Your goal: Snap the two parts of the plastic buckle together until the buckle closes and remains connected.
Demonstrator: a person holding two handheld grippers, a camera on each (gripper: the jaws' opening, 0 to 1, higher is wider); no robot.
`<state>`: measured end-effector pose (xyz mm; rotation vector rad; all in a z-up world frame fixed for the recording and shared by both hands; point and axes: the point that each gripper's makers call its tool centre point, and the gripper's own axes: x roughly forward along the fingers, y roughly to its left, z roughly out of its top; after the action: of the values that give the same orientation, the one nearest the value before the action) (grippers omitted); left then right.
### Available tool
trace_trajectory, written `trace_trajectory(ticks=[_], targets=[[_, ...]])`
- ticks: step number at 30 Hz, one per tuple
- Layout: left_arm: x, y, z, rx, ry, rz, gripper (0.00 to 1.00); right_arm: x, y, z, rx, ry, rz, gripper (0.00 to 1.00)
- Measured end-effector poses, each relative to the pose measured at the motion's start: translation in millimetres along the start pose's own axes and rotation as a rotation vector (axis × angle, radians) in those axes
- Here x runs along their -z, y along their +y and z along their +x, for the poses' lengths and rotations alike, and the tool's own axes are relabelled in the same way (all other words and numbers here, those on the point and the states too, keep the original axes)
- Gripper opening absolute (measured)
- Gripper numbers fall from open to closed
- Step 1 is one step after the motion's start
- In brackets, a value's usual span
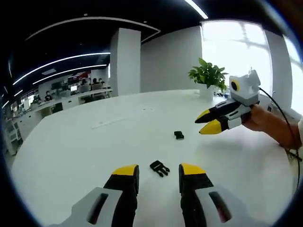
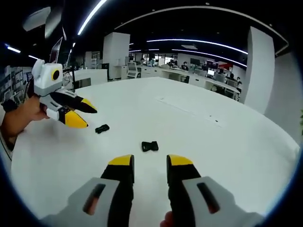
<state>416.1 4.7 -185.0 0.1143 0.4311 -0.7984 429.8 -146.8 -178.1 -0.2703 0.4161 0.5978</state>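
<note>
Two black buckle parts lie apart on the white table [image 1: 94,156]. A pronged part [image 1: 159,167] rests just ahead of my left gripper [image 1: 158,170], whose jaws stand open and hold nothing. The second, smaller part [image 1: 179,135] lies farther out. My right gripper [image 1: 202,125] hovers above the table at the right, held by a hand, its yellow tips slightly apart. In the right gripper view, one part [image 2: 150,146] lies just ahead of my open right gripper [image 2: 150,161]. The other part [image 2: 102,128] sits close under the left gripper [image 2: 90,118].
A potted green plant [image 1: 208,75] stands at the table's far edge beside a bright window. A thin flat strip [image 1: 111,123] lies on the table farther back. Office desks with seated people [image 2: 199,75] and white pillars [image 1: 125,61] surround the table.
</note>
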Motion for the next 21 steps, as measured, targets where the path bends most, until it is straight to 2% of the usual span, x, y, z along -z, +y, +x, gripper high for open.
trace_trajectory(ticks=[21], targets=[[2.7,-1.1,18.0,-0.002,0.041,0.011,0.33,2.1,-3.8,26.3,-0.020,0.019,0.020,0.27]])
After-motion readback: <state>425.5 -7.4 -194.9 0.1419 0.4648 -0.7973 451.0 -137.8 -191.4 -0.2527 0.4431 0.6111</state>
